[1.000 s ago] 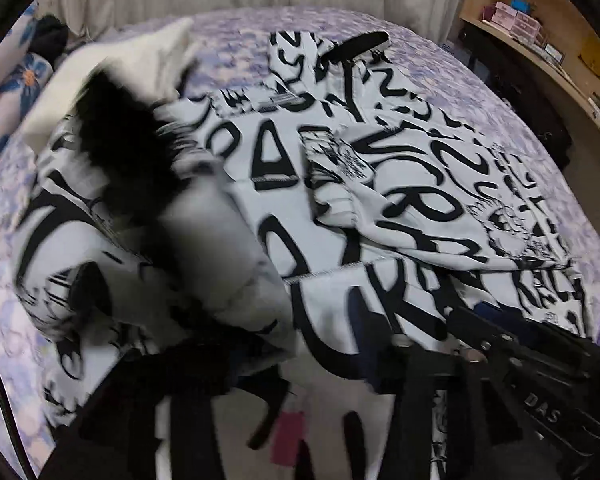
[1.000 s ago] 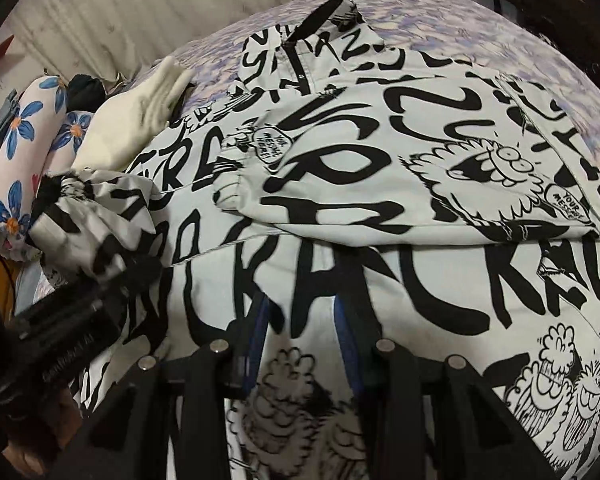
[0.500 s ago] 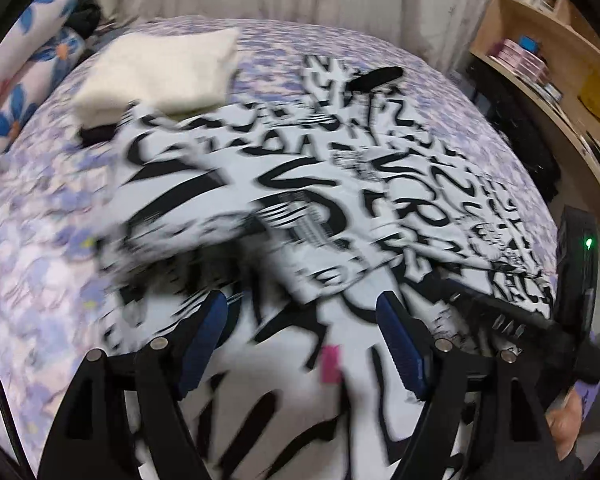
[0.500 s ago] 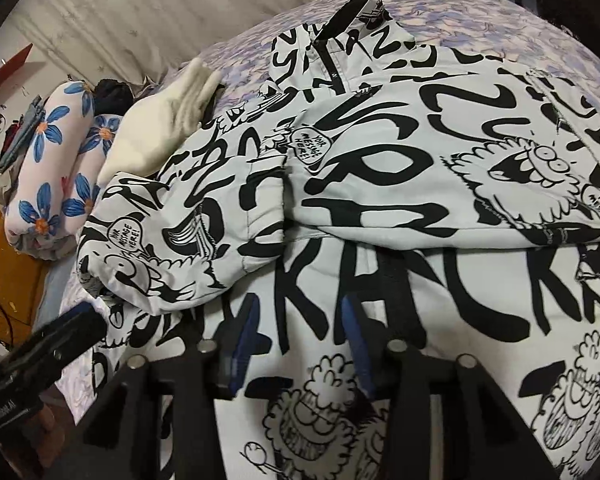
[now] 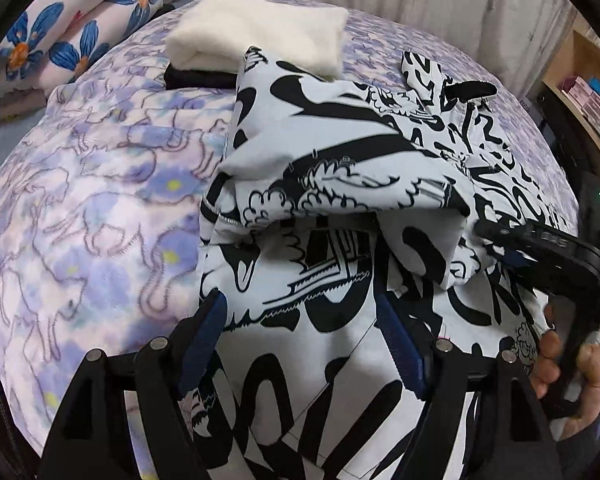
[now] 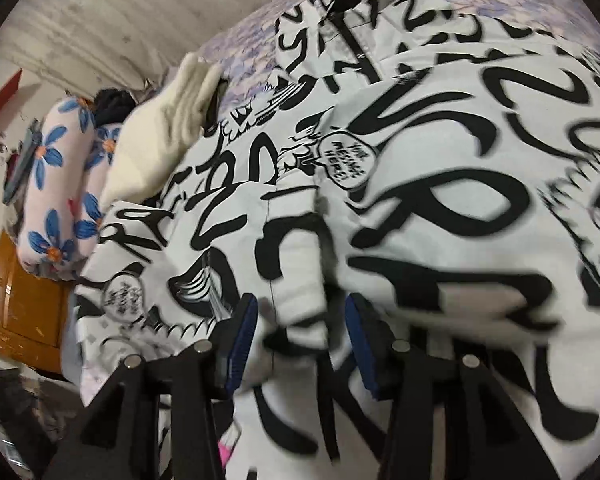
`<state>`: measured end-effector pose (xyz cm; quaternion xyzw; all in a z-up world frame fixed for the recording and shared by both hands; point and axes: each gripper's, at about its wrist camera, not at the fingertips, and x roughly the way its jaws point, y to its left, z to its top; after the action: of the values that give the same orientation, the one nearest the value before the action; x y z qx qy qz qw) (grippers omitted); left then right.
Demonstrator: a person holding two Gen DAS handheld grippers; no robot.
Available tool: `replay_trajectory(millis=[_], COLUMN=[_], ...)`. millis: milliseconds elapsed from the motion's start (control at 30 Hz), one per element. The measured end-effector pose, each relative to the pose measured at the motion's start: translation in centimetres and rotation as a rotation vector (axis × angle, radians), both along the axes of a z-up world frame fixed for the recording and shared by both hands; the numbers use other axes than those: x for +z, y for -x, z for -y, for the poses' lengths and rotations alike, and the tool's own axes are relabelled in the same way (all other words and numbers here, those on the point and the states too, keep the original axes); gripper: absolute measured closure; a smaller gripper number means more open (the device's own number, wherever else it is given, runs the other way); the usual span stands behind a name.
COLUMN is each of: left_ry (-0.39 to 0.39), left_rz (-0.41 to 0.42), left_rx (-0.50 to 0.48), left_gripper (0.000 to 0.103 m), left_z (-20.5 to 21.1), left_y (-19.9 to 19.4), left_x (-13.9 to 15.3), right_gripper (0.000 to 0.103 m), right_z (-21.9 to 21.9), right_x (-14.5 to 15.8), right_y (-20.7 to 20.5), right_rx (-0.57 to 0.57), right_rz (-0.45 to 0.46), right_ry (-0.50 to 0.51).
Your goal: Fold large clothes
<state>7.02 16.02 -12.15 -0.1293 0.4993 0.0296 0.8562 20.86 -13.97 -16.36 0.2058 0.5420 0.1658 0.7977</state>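
Note:
A large white jacket with black graffiti print (image 5: 340, 152) lies on the bed, its left sleeve folded across the body. My left gripper (image 5: 300, 320) is open over the jacket's lower left part, empty. My right gripper (image 6: 300, 320) is open with a fold of the jacket (image 6: 440, 200) lying between its blue pads; the view is blurred. The right gripper also shows at the right edge of the left wrist view (image 5: 540, 248), held by a hand.
The bed has a purple floral cover (image 5: 80, 208). A folded cream garment (image 5: 260, 32) on a black one lies behind the jacket. Flowered pillows (image 5: 60, 32) sit at the back left. Wooden shelves (image 5: 588, 80) stand at the right.
The left gripper let go of the sleeve, which now lies folded over the body, and drew back to the left. The right gripper moved closer into the jacket.

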Motion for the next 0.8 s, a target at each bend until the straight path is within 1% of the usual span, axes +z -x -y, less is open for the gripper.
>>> replay_trajectory(millis=[33,67,100,133,200,267,333,367,433,467,533,600,633,667,700,733,800], left_ry=[-0.002,-0.009,-0.014,-0.018,-0.031,-0.039,-0.038,-0.036,-0.031,-0.032,-0.037,-0.038,-0.036,-0.030,-0.024,-0.018,-0.011], left_rz=[0.003,0.007,0.011,0.015,0.027,0.038,0.045,0.046,0.050,0.050,0.047,0.040,0.036,0.032,0.028,0.022,0.015], left_rx=[-0.001,-0.002,-0.002,-0.001,0.001,0.006,0.008,0.008,0.004,0.000,-0.008,-0.010,-0.011,-0.013,-0.016,-0.021,-0.032], left_gripper=[0.027,0.027,0.027,0.027,0.027,0.027,0.027,0.027,0.027,0.027,0.027,0.027,0.027,0.027,0.027,0.027,0.027], left_z=[0.1,0.1,0.1,0.2,0.2,0.1,0.0,-0.1,0.0,0.0,0.2,0.3,0.3,0.3,0.2,0.1,-0.2], left_y=[-0.1,-0.2,-0.1,-0.2,-0.2,-0.1,0.0,0.0,0.1,0.2,0.2,0.2,0.1,0.0,-0.1,-0.3,-1.0], left_x=[0.1,0.2,0.3,0.5,0.8,1.1,1.2,1.2,1.3,1.2,1.0,0.8,0.7,0.5,0.4,0.4,0.3], right_gripper=[0.069,0.091,0.096,0.096,0.098,0.098,0.098,0.098,0.098,0.098,0.097,0.093,0.088,0.084,0.083,0.081,0.072], right_z=[-1.0,-1.9,-2.4,-2.8,-2.8,-1.7,-0.2,0.7,2.0,2.8,4.0,5.3,6.3,6.9,7.9,8.5,9.9], right_x=[0.2,0.9,1.7,3.4,7.9,11.9,15.1,16.2,16.7,16.3,14.3,10.9,8.9,7.2,5.4,4.2,2.8], right_y=[-0.2,-0.2,0.0,0.4,1.4,2.4,3.3,3.7,4.1,4.2,3.8,2.8,2.7,2.6,2.8,3.0,3.6], right_rx=[0.040,0.078,0.106,0.123,0.124,0.079,0.019,-0.017,-0.075,-0.097,-0.128,-0.161,-0.166,-0.161,-0.157,-0.160,-0.166], right_rz=[0.009,0.032,0.060,0.117,0.275,0.415,0.527,0.567,0.598,0.595,0.536,0.402,0.317,0.255,0.193,0.158,0.118], right_ry=[0.012,0.031,0.039,0.043,0.064,0.082,0.119,0.156,0.240,0.287,0.368,0.451,0.475,0.466,0.419,0.372,0.286])
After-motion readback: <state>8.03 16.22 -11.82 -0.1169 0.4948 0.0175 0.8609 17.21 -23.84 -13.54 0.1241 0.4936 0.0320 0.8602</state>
